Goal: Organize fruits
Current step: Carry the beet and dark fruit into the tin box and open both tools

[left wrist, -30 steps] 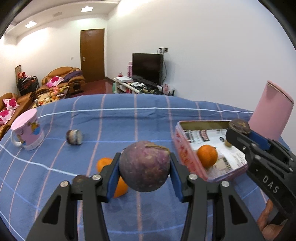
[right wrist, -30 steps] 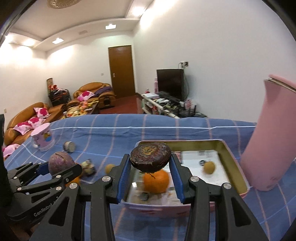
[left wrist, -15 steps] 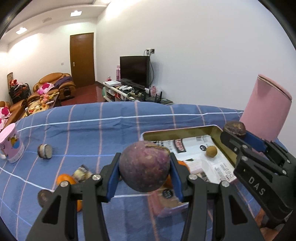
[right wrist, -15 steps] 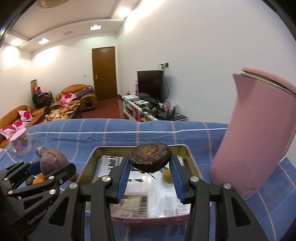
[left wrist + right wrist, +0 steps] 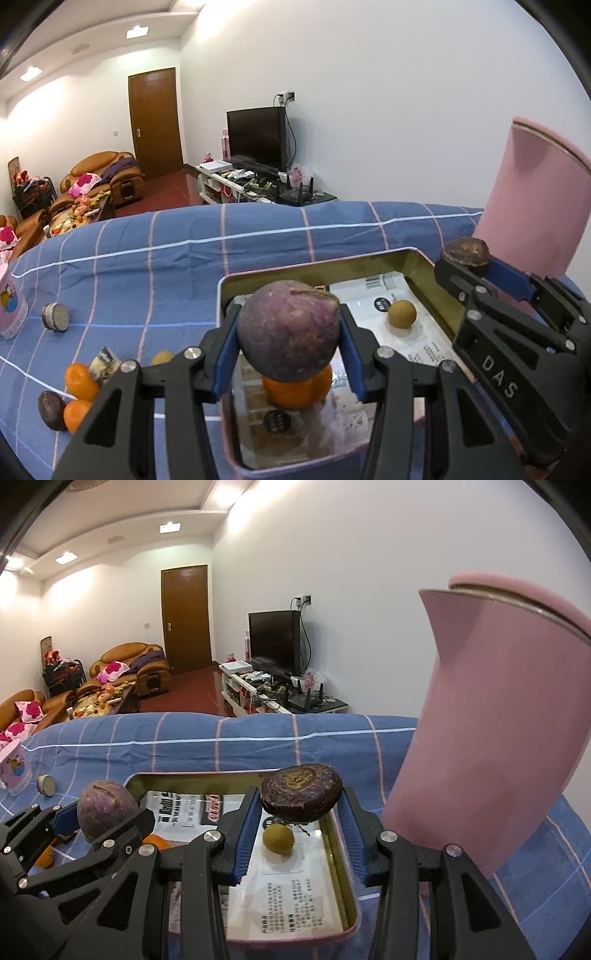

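Observation:
My left gripper is shut on a round purple fruit and holds it above the near left part of the pink metal tray. An orange lies in the tray right below it, and a small tan fruit lies further right. My right gripper is shut on a dark wrinkled fruit above the tray, over the tan fruit. The left gripper with its purple fruit shows at the left of the right wrist view.
A tall pink jug stands just right of the tray. On the blue checked cloth to the left lie two oranges, a dark fruit, a wrapper, a small grey disc and a pink mug.
Both grippers moved forward and right with their fruits, from over the cloth and tray edge to above the tray. The pink jug is now much closer on the right.

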Available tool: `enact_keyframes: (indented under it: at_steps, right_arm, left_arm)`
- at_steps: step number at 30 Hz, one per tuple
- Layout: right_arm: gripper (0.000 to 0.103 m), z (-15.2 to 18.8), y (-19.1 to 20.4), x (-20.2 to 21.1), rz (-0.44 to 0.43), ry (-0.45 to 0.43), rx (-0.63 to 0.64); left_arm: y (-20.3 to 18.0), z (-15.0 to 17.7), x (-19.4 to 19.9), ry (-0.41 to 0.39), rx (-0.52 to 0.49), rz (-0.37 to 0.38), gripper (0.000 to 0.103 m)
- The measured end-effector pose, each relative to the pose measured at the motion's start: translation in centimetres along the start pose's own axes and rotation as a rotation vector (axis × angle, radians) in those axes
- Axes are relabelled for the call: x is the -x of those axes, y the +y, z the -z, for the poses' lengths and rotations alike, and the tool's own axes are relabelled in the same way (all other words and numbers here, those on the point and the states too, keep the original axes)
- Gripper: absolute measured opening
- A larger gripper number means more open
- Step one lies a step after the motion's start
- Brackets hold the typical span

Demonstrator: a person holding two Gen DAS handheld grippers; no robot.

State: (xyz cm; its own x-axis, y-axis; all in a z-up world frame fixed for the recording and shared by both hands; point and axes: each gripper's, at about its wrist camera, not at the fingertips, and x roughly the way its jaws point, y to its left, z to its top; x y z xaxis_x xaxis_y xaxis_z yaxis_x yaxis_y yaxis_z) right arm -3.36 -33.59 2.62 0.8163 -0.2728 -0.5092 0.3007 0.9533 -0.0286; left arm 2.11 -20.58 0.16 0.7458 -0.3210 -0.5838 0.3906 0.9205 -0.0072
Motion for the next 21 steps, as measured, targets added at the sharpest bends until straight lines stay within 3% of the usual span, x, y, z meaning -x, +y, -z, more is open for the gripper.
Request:
enact_keyframes:
  at_steps: [12,21]
  right_arm:
    - [0.045,0.5,0.3,-2.3,-0.032,0.072,0.031]
    - [0.045,1.0,0.3,-3.1,-0.087,0.109,0.020]
  left_arm:
    - [-0.7,0.1,-1.3,0.010,-0.024,-0.058,0.051]
    - [-0.4,0.1,-1.4,0.009,-0.014,-0.056,0.051]
